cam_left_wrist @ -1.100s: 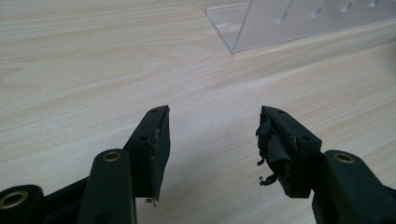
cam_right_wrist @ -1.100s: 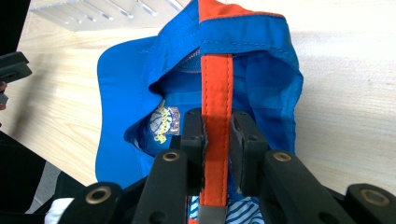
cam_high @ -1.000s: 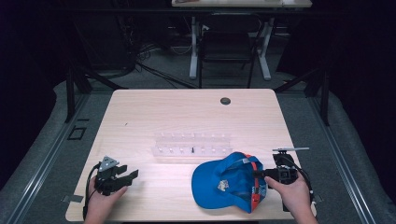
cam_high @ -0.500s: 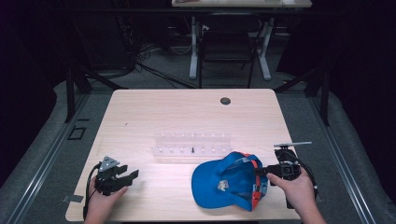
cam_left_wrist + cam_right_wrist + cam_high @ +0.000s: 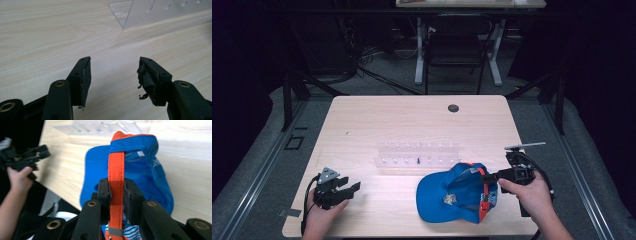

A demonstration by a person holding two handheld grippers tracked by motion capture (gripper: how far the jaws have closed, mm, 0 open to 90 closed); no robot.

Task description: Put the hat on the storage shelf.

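Lifted slightly since a second ago, the right gripper (image 5: 493, 176) stays clamped on the orange back strap (image 5: 116, 180) of a soft, light blue cap (image 5: 452, 196) lying just before the clear rack (image 5: 418, 155), while the left gripper (image 5: 354, 187), jaws apart, rests well left of the cap.

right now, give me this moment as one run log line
right gripper: shut on orange strap of blue cap | left gripper: open, empty, over table

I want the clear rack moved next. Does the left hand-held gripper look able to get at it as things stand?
Probably yes. The left hand-held gripper is open and holds nothing, and bare table lies between it and the clear rack. The blue cap, clamped by the right hand-held gripper, sits off to the side.
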